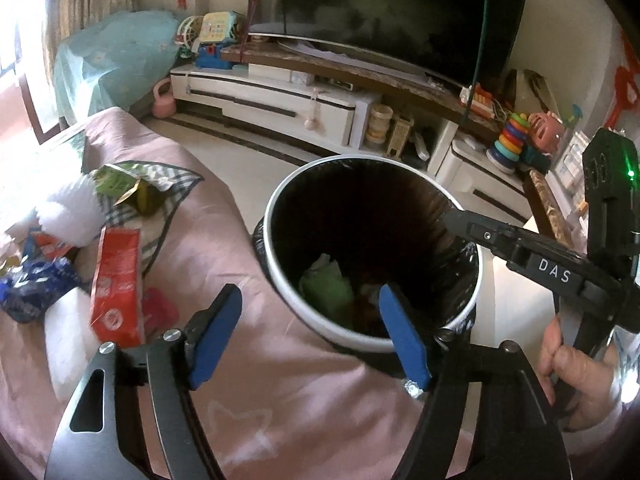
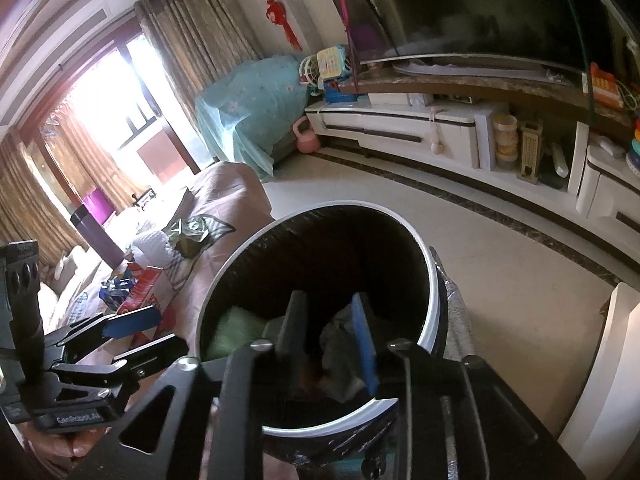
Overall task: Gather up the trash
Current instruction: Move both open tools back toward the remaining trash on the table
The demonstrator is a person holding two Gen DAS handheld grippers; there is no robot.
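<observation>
1. The left gripper had a black frame with curved arms, round silver screw heads at the pivots, and flat blue pads on its fingers.
2. The right gripper was black too, with silver screws; one finger showed a blue pad, the other looked dark.
3. White letters "DAS" marked the right gripper's side.
4. A green light glowed on its black upright block.

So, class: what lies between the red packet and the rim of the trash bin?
Only bare pink cover separates the red packet from the trash bin; the left wrist view shows it.
</observation>
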